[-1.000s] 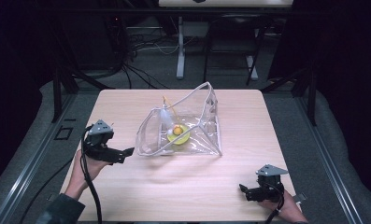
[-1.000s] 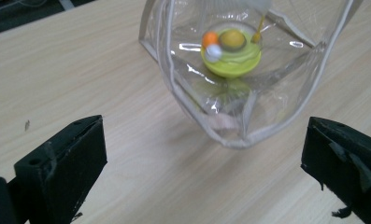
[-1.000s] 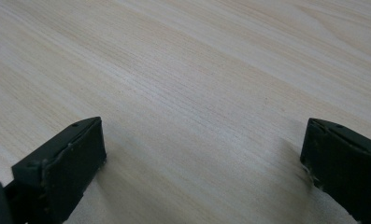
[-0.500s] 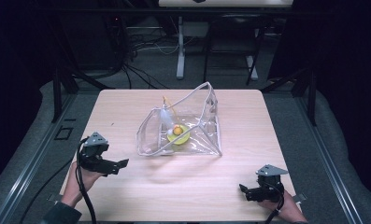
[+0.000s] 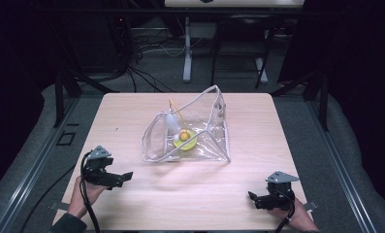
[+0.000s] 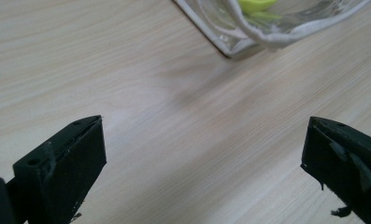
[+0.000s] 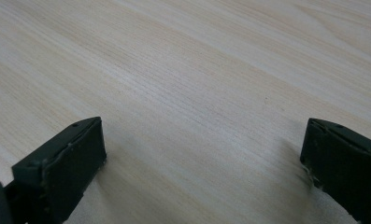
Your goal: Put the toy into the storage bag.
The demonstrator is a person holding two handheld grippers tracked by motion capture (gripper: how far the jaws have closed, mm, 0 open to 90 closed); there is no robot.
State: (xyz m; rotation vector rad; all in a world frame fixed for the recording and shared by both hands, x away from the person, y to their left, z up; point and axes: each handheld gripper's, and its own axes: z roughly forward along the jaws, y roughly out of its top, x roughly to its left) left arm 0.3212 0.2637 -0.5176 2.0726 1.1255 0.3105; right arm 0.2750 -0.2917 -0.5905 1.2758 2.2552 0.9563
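Note:
A clear plastic zip pouch (image 5: 200,133) stands open in the middle of the wooden table (image 5: 258,121). Inside it lie a yellow-green round thing (image 5: 187,141) with a small orange ball (image 5: 184,135) on it and a pale bottle-like item (image 5: 172,124). My left gripper (image 5: 124,178) is open at the front left, well short of the pouch; a corner of the pouch (image 6: 248,32) shows at the top of the left gripper view. My right gripper (image 5: 253,198) is open at the front right, low over bare wood, nothing between its fingers.
Dark stands, cables and table legs (image 5: 186,48) fill the floor beyond the far edge. Grey carpet (image 5: 321,145) lies on both sides of the table. Bare wood stretches between the two grippers along the front.
My left gripper has drawn back toward the front edge of the table, away from the pouch. The right gripper and the pouch have stayed put.

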